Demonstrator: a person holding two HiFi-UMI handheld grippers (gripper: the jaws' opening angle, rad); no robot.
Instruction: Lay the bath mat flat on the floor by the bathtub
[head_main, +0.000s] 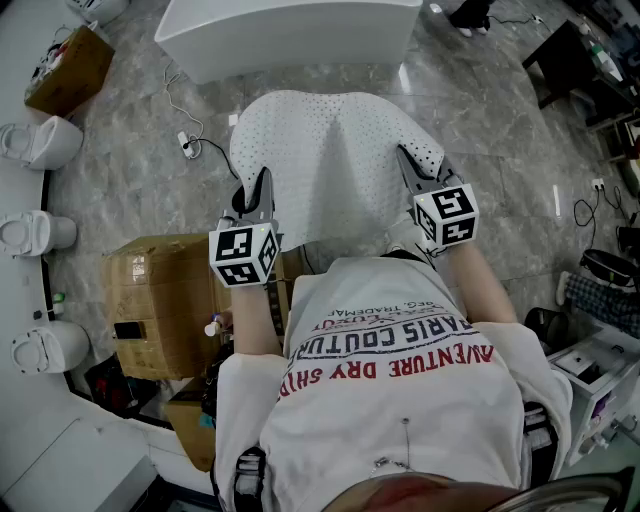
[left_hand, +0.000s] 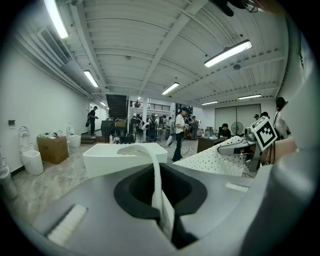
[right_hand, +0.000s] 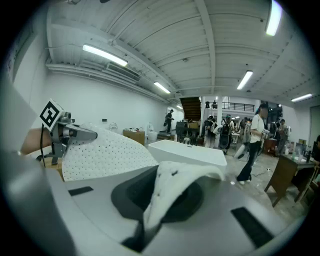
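Note:
A white perforated bath mat (head_main: 325, 170) hangs stretched in the air between both grippers, above the grey stone floor in front of the white bathtub (head_main: 285, 35). My left gripper (head_main: 260, 195) is shut on the mat's left edge; the mat's edge (left_hand: 159, 185) runs pinched between its jaws. My right gripper (head_main: 408, 165) is shut on the mat's right edge, where a fold of the mat (right_hand: 167, 200) bulges up from its jaws. The bathtub (left_hand: 125, 155) stands ahead in the left gripper view, and the same bathtub (right_hand: 187, 152) shows in the right gripper view.
A taped cardboard box (head_main: 165, 305) sits at my left side. Toilets (head_main: 40, 140) line the left wall. A white cable and plug (head_main: 190, 140) lie on the floor left of the mat. Several people (right_hand: 252, 137) stand beyond the tub, and dark furniture (head_main: 575, 60) sits at the far right.

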